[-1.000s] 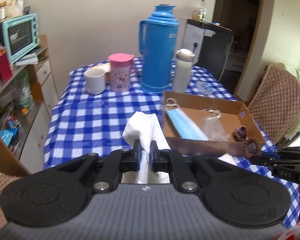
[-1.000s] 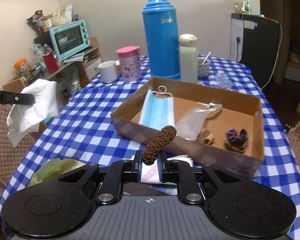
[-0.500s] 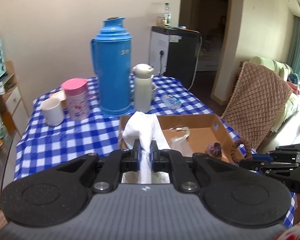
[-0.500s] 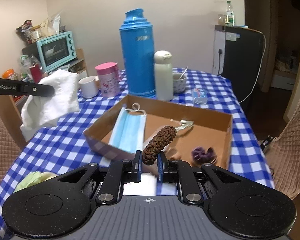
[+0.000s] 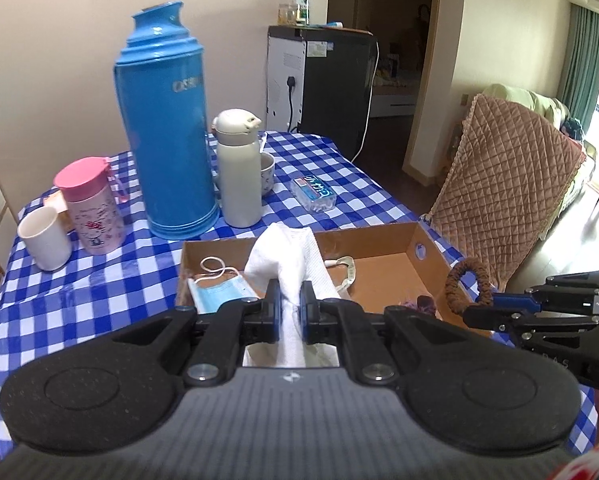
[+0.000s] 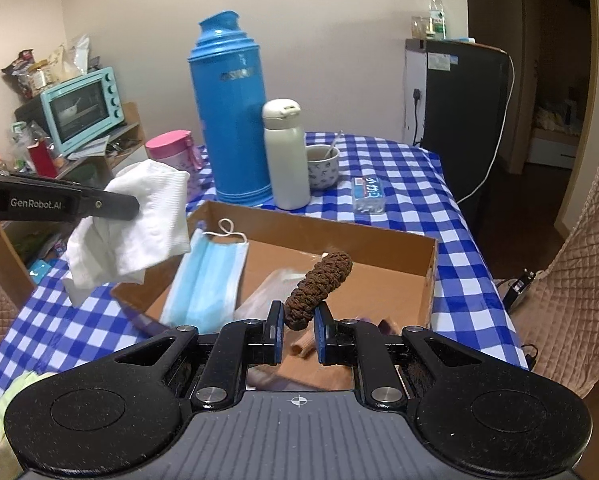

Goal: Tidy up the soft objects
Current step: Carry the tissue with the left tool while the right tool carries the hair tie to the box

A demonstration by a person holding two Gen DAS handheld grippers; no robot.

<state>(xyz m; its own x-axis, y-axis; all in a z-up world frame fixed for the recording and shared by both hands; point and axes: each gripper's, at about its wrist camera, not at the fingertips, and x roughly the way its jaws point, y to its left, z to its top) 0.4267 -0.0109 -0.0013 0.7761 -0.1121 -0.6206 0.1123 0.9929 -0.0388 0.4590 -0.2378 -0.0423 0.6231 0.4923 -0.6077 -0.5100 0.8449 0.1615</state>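
Both my hand-held grippers hold soft goods above the cardboard box [image 6: 427,268] on the checked bench [image 5: 99,276].

Largest to smallest: my left hand-held gripper [image 5: 290,312] is clamped on the white cloth [image 5: 295,268], which hangs over the box's left end; the right wrist view alone shows how far it drapes down. My right hand-held gripper [image 6: 298,330] pinches the brown scrunchie [image 6: 319,284]; only the left wrist view shows it as an open loop. A blue mask [image 6: 207,280] lies inside the box.
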